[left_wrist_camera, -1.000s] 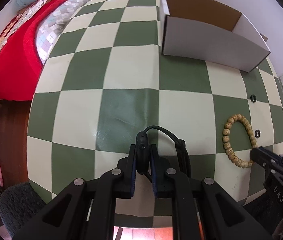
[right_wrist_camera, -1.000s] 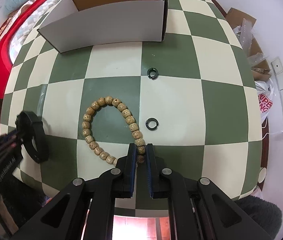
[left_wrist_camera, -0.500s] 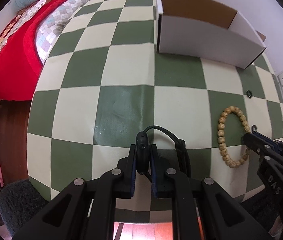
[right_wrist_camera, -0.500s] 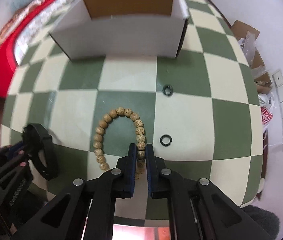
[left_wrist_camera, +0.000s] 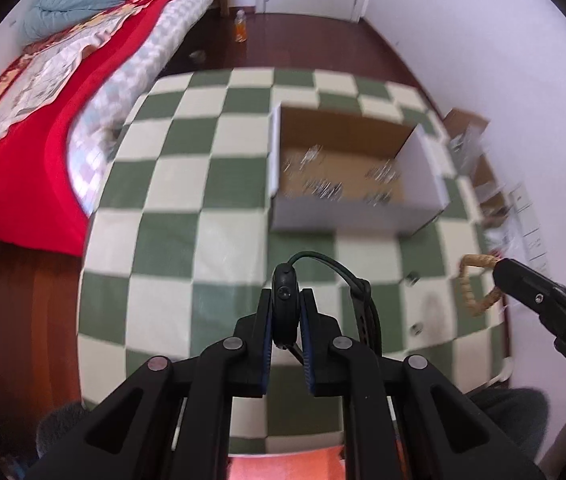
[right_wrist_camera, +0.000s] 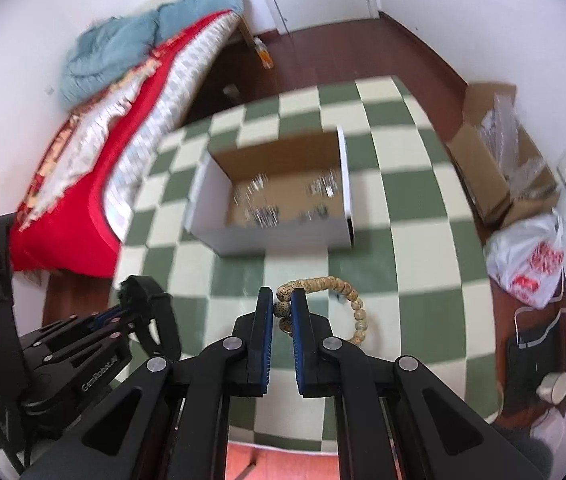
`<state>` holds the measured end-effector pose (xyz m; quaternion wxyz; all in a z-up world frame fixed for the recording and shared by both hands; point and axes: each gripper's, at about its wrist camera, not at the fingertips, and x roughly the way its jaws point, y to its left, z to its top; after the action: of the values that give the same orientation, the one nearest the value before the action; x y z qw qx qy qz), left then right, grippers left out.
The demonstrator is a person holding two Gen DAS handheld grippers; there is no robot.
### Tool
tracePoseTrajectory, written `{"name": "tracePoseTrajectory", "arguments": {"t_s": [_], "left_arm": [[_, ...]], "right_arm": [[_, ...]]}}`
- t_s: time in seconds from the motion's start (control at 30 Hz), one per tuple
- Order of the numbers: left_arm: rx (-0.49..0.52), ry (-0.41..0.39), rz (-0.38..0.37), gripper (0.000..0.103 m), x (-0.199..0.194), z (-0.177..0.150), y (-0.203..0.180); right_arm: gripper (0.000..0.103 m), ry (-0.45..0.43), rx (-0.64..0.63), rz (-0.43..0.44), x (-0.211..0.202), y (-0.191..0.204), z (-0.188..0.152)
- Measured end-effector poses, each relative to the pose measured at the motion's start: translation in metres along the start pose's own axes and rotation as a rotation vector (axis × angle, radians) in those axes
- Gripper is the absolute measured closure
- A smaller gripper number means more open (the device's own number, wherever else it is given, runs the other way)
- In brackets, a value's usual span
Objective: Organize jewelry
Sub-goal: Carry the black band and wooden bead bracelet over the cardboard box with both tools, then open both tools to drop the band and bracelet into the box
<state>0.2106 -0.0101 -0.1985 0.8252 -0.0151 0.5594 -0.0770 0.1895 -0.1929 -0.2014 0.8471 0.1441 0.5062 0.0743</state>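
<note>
My left gripper (left_wrist_camera: pixel 286 300) is shut on a black watch (left_wrist_camera: pixel 285 296), whose strap (left_wrist_camera: pixel 363 300) loops out to the right. My right gripper (right_wrist_camera: pixel 282 302) is shut on a tan bead bracelet (right_wrist_camera: pixel 347 292) that hangs off its right side above the table. Both are raised over the green and cream checkered table (left_wrist_camera: pixel 163 240). Ahead stands an open white cardboard box (left_wrist_camera: pixel 347 176) with several shiny pieces inside, blurred. In the left wrist view the bracelet (left_wrist_camera: pixel 467 284) dangles from the right gripper's tip. In the right wrist view the watch (right_wrist_camera: pixel 155 312) shows at the left.
Two small dark rings (left_wrist_camera: pixel 413 278) lie on the table, blurred. A bed with a red blanket (left_wrist_camera: pixel 23 128) borders the left. Cardboard boxes (right_wrist_camera: pixel 491 168) and a plastic bag (right_wrist_camera: pixel 531 260) sit on the floor at the right by the wall.
Both grippers have lifted high off the table. The bead bracelet has left the surface and hangs from the right gripper. The box interior has come into view.
</note>
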Motion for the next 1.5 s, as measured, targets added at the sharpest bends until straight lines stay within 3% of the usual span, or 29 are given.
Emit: {"name": "tracePoseTrajectory", "arguments": {"t_s": [0.07, 0.23, 0.33, 0.43, 0.7, 0.8, 0.97, 1.03, 1.07, 1.1, 1.13, 1.17, 1.27, 1.33, 1.4, 1.5], "left_arm": [[-0.015, 0.007, -0.052, 0.093, -0.001, 0.019, 0.0], [0.024, -0.016, -0.057, 0.093, 0.003, 0.071, -0.009], [0.028, 0.035, -0.09, 0.093, 0.027, 0.101, -0.009], [0.035, 0.076, -0.073, 0.093, 0.055, 0.126, -0.011], [0.026, 0.17, -0.073, 0.093, 0.109, 0.154, -0.009], [0.01, 0.181, -0.071, 0.093, 0.116, 0.158, -0.005], [-0.02, 0.193, -0.071, 0.089, 0.122, 0.162, 0.0], [-0.024, 0.177, -0.067, 0.088, 0.119, 0.162, 0.0], [-0.018, 0.163, -0.054, 0.081, 0.116, 0.162, -0.001], [-0.006, 0.143, -0.031, 0.059, 0.112, 0.162, -0.003], [-0.004, 0.125, -0.016, 0.043, 0.108, 0.163, -0.004], [-0.008, 0.106, -0.018, 0.019, 0.104, 0.163, -0.003], [-0.011, 0.075, -0.019, 0.016, 0.092, 0.163, -0.002], [-0.009, 0.053, 0.003, 0.008, 0.083, 0.161, -0.001], [-0.008, 0.023, 0.033, 0.003, 0.074, 0.158, 0.003], [-0.007, -0.036, 0.106, 0.002, 0.06, 0.148, 0.01]], "right_arm": [[0.094, -0.026, -0.006, 0.018, -0.011, 0.0, 0.021], [0.094, -0.046, -0.022, 0.041, -0.01, -0.003, 0.069], [0.094, -0.019, -0.026, 0.045, 0.011, -0.003, 0.1], [0.094, 0.019, -0.02, 0.03, 0.038, -0.005, 0.119], [0.094, 0.105, 0.019, 0.017, 0.098, -0.012, 0.147], [0.094, 0.121, 0.047, 0.048, 0.107, -0.012, 0.153], [0.093, 0.226, 0.107, 0.072, 0.136, -0.022, 0.152], [0.086, 0.227, 0.123, 0.05, 0.137, -0.028, 0.149], [0.065, 0.221, 0.13, 0.041, 0.135, -0.031, 0.148], [0.041, 0.215, 0.135, 0.034, 0.133, -0.033, 0.148], [0.033, 0.2, 0.139, 0.027, 0.128, -0.034, 0.147], [0.031, 0.19, 0.134, 0.014, 0.124, -0.035, 0.147], [0.03, 0.165, 0.107, -0.061, 0.111, -0.035, 0.145], [0.021, 0.154, 0.082, -0.119, 0.104, -0.034, 0.142], [0.005, 0.143, 0.034, -0.202, 0.098, -0.031, 0.137], [0.002, 0.152, -0.027, -0.29, 0.097, -0.026, 0.124]]}}
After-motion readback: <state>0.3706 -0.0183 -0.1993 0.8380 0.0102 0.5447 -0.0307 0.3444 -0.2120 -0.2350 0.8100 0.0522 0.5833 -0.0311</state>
